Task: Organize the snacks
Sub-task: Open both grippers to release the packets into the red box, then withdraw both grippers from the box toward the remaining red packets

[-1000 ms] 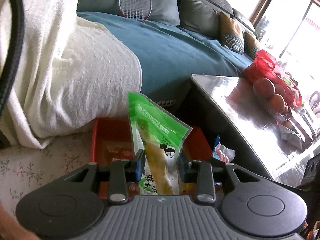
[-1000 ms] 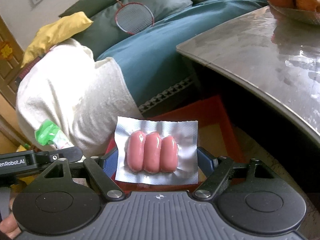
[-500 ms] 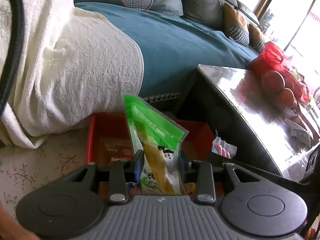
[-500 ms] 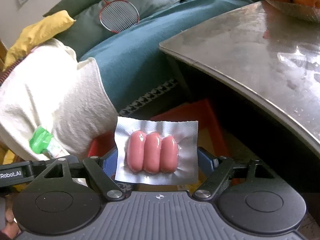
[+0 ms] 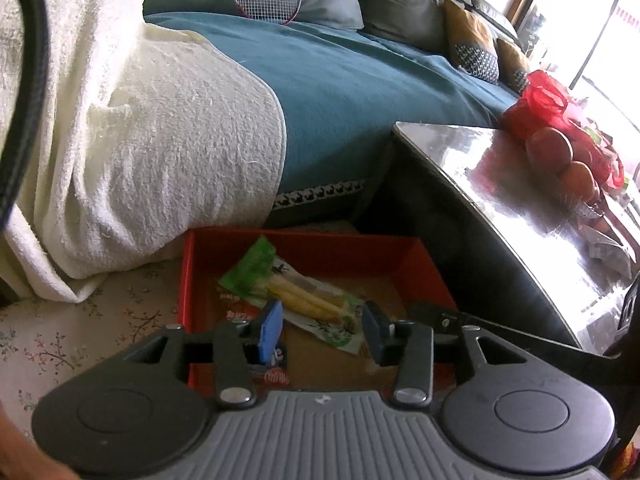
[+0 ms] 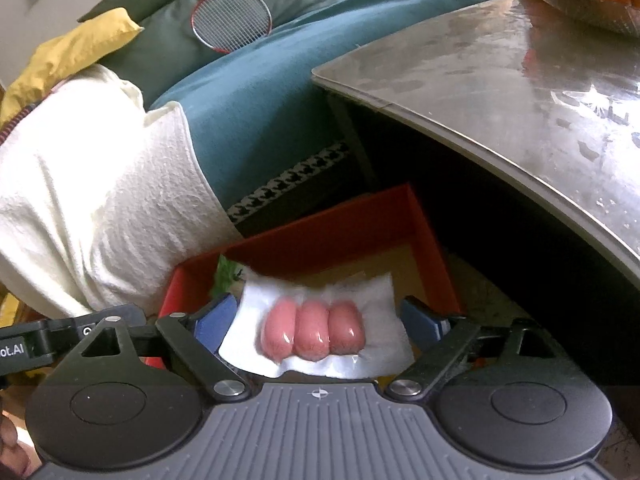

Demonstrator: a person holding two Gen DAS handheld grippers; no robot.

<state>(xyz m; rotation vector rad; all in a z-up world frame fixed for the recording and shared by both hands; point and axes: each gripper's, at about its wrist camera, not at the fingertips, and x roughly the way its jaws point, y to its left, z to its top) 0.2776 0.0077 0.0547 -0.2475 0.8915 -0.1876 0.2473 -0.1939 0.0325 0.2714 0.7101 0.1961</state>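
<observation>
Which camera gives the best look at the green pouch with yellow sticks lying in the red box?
The left wrist view: the green pouch with yellow sticks lies nearly whole in the red box. The right wrist view shows only a green scrap.

Daylight enters from window (image 5: 592, 32), upper right beyond the jaws, overexposed; glare on table top (image 5: 500, 184). Sausage pack (image 6: 320, 330) between the right jaws is motion-blurred. Fisheye bends edges; under-table area dark.
</observation>
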